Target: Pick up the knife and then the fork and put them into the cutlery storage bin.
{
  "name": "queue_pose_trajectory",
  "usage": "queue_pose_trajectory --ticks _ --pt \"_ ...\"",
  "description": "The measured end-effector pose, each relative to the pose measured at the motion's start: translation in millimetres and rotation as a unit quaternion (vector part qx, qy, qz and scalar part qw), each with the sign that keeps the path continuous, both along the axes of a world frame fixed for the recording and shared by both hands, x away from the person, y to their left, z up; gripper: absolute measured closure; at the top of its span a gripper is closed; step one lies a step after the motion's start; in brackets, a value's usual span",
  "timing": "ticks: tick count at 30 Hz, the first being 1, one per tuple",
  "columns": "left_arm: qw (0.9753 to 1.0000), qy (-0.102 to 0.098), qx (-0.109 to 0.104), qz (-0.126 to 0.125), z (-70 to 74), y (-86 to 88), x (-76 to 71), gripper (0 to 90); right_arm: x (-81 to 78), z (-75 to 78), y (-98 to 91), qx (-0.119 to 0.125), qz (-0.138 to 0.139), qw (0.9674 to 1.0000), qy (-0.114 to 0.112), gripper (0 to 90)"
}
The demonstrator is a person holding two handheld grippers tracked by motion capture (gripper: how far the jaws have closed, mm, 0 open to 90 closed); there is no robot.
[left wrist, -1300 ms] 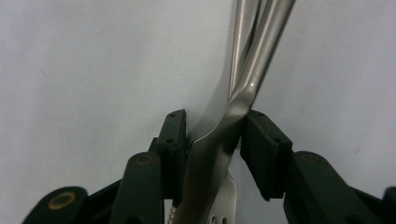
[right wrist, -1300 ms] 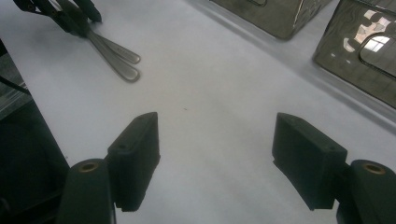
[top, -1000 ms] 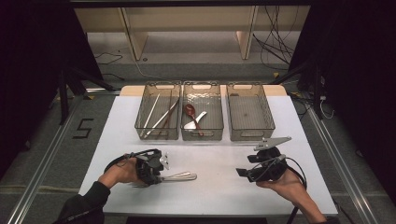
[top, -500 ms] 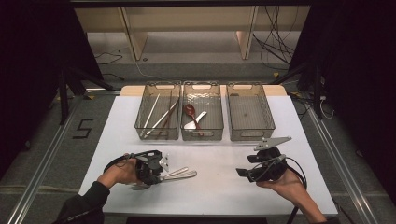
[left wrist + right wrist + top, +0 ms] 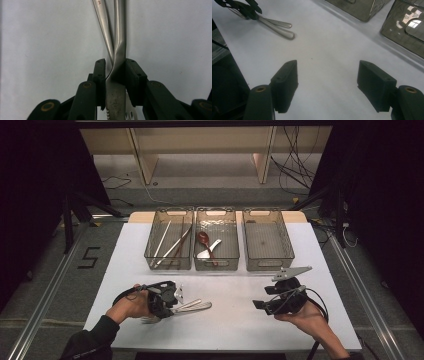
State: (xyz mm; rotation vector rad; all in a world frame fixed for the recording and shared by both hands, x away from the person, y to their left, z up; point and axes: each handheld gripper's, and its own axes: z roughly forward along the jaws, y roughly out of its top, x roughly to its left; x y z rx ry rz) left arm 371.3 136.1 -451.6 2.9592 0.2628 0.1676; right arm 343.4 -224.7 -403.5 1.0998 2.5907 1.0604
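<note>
White worktop [image 5: 230,320] with a black "5" [image 5: 89,257] on the floor left of it. Left gripper [image 5: 167,302] jaws have just closed, clamping two steel cutlery pieces [image 5: 117,52] near the worktop's front-left. Right gripper [image 5: 262,304] jaws gape wide, empty.

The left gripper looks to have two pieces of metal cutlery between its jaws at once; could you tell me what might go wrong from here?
1. The left gripper pinches two crossed metal handles together, one bent against the other. One could slip out or swing when lifted.

2. The handles splay apart past the jaws, so both pieces may land in one bin and need re-sorting.

3. The right gripper stands open over bare table, well away, so it probably could not catch a dropped piece.
</note>
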Motion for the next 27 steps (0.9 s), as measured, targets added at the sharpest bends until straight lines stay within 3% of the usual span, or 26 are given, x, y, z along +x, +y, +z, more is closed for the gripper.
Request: queue_pose_trajectory --ticks 9,15,16,18,27 --pt "0.9998 -0.013 -0.012 0.001 5.3 -2.9 -3.0 71.9 -0.1 0.6 -0.2 0.001 0.000 1.0000 0.000 34.0" --pt "0.9998 -0.001 -0.014 0.013 6.4 -5.1 -2.8 72.2 0.0 0.7 -0.5 0.001 -0.001 1.0000 0.000 34.0" --pt "0.9999 -0.007 -0.011 0.011 5.7 -5.4 -3.0 72.2 -0.1 0.7 -0.5 0.001 -0.001 1.0000 0.000 34.1" --pt "0.9998 0.007 -0.013 0.015 4.5 -4.9 -1.1 72.1 -0.2 0.8 -0.3 0.002 -0.001 1.0000 0.000 34.0" --pt "0.9997 -0.004 -0.010 0.020 -0.9 -10.2 -0.3 70.5 0.0 0.4 0.4 0.001 0.000 1.0000 0.001 34.1"
